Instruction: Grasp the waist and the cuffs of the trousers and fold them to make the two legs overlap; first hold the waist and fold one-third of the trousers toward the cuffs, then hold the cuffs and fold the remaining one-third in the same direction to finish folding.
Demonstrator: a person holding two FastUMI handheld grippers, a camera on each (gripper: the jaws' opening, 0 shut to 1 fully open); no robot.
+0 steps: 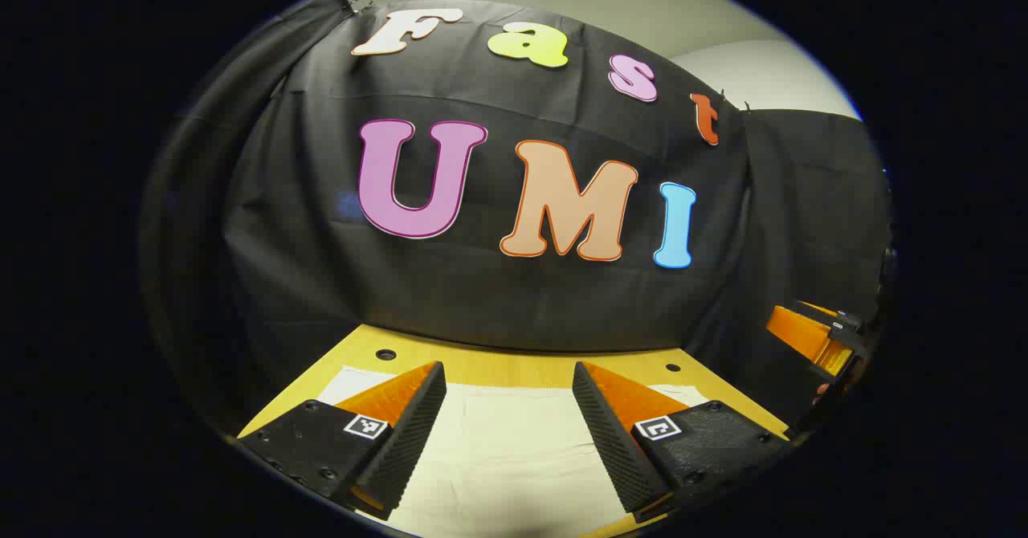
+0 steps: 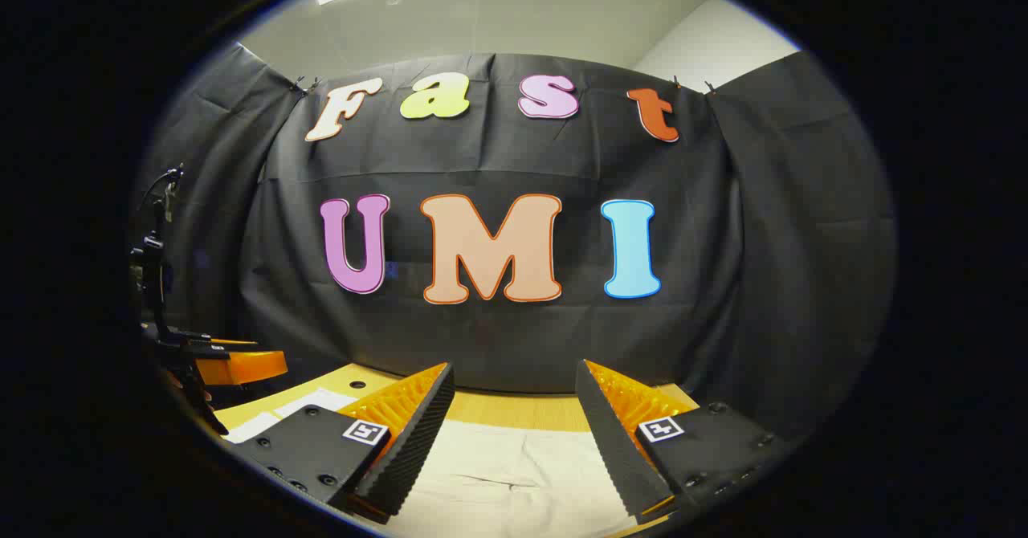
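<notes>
Cream-coloured cloth, the trousers [image 1: 502, 450], lies flat on the yellow wooden table [image 1: 498, 365] below both of your tools. Your left gripper [image 1: 507, 434] stands wide open, its two fingers [image 1: 401, 434] spread well apart with nothing between them but the pale fabric underneath; whether the fingertips touch the cloth you cannot tell from this angle. Your right gripper [image 2: 514, 442] is spread just as wide, and it holds nothing either.

In the left gripper view the trousers reach from the bottom edge up toward the booth wall, ending in a straight edge short of the table's far rim, where a bare strip of wood with small dark holes [image 1: 385, 355] shows. The fabric spreads sideways past both fingers. In the right gripper view the trousers [image 2: 514, 470] show a seam or fold line running across between the fingers, with soft creases below it. Which end is waist and which is cuffs cannot be told, nor the garment's long axis.

The cloth sits directly beneath and ahead of each gripper, centred in the gap of each pair of fingers. In the right gripper view your left gripper [image 2: 237, 365] appears off to the left, over the table's near-left part, beside more pale cloth. In the left gripper view your right gripper [image 1: 811, 337] shows at the far right edge, raised above the table.
</notes>
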